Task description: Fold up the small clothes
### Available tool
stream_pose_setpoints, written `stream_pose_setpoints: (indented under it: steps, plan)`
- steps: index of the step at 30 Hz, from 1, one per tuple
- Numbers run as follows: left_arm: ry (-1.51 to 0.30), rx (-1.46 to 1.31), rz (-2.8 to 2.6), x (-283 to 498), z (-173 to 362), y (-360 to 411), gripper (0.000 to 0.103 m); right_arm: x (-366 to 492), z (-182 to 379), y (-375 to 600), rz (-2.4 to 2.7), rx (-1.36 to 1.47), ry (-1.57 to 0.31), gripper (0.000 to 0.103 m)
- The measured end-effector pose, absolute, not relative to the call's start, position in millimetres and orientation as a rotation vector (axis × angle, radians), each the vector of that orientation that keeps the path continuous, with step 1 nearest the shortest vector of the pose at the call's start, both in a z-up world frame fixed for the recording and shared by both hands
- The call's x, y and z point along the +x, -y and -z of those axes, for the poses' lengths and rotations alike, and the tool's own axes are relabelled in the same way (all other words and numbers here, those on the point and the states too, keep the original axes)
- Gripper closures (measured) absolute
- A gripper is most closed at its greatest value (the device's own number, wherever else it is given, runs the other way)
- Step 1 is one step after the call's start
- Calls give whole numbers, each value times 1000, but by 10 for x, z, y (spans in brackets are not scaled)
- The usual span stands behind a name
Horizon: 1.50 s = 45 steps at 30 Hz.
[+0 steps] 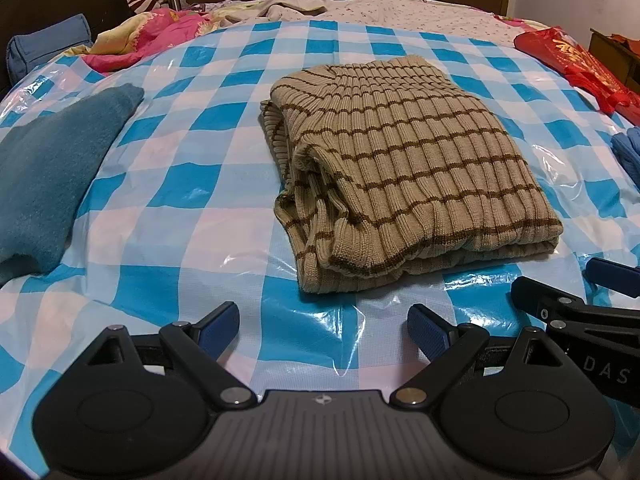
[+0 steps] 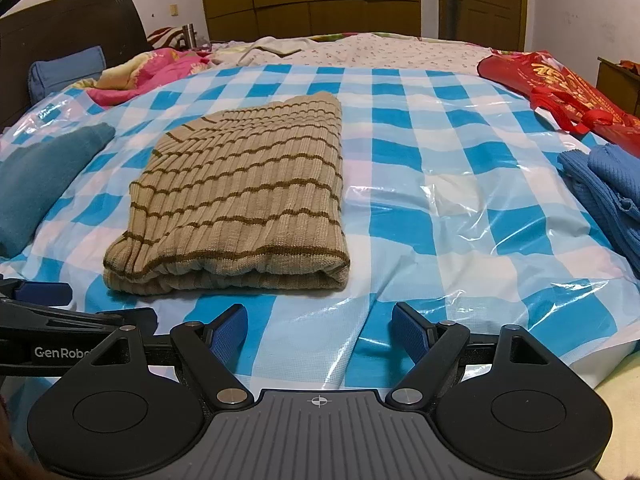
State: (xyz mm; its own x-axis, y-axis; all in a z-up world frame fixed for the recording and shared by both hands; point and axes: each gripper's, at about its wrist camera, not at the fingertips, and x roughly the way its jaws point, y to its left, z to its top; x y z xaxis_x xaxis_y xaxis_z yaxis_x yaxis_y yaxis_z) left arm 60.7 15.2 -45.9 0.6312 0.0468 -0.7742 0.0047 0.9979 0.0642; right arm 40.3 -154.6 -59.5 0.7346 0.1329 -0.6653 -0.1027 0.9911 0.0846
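Observation:
A beige knit sweater with brown stripes (image 1: 404, 176) lies folded into a thick rectangle on the blue-and-white checked plastic sheet (image 1: 200, 208). It also shows in the right wrist view (image 2: 240, 200). My left gripper (image 1: 324, 330) is open and empty, a little short of the sweater's near edge. My right gripper (image 2: 320, 328) is open and empty, near the sweater's near right corner. The right gripper's fingers (image 1: 612, 276) show at the right edge of the left wrist view. The left gripper's fingers (image 2: 40, 290) show at the left edge of the right wrist view.
A teal garment (image 1: 52, 176) lies left of the sweater, also in the right wrist view (image 2: 44, 172). A blue knit garment (image 2: 608, 196) lies at the right. A red bag (image 2: 560, 88) sits at the far right. Pink bedding (image 1: 160, 36) and a blue pillow (image 1: 44, 48) lie at the back left.

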Motion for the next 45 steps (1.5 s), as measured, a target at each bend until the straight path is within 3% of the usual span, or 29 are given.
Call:
stream_pose_setpoints:
  steps: [45]
  plan:
    - [-759, 93, -2, 543, 272, -184, 3, 342, 237, 1378, -31, 16, -734, 22]
